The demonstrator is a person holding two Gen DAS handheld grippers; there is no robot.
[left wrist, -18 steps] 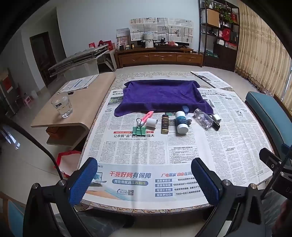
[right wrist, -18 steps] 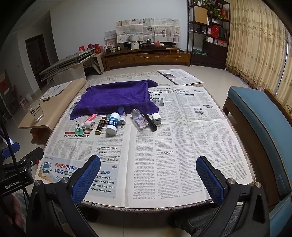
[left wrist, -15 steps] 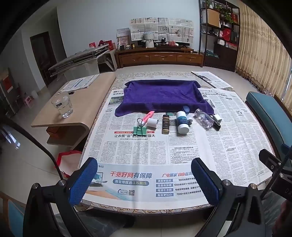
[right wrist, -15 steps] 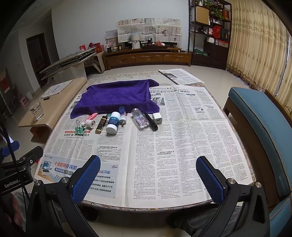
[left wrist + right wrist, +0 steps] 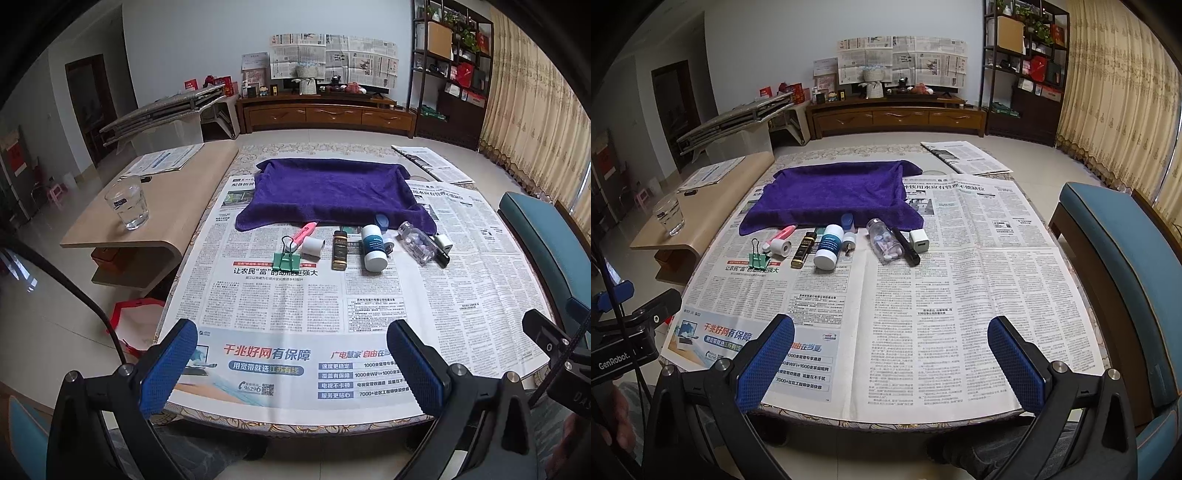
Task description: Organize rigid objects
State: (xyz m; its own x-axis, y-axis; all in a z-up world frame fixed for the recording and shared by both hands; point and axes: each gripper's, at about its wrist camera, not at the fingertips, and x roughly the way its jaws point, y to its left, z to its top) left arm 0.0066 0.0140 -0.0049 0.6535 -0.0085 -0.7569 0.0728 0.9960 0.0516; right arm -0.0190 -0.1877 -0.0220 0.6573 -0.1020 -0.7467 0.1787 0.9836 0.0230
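A row of small items lies on the newspaper-covered table (image 5: 295, 306) in front of a purple towel (image 5: 328, 192): a green binder clip (image 5: 286, 258), a pink highlighter (image 5: 306, 232), a white tape roll (image 5: 313, 248), a dark gold-lettered tube (image 5: 340, 251), a white-and-blue bottle (image 5: 373, 247), a clear pill bottle (image 5: 417, 245), a black pen (image 5: 905, 246) and a white charger cube (image 5: 919, 240). My left gripper (image 5: 290, 365) and right gripper (image 5: 892, 360) both hang open over the table's near edge, well short of the items, with nothing between their fingers.
A low wooden side table (image 5: 177, 206) stands at the left with a drinking glass (image 5: 127, 202) on it. A teal bench (image 5: 1123, 266) runs along the right. More newspaper (image 5: 964, 157) lies at the far right corner. A red bag (image 5: 135, 317) sits on the floor.
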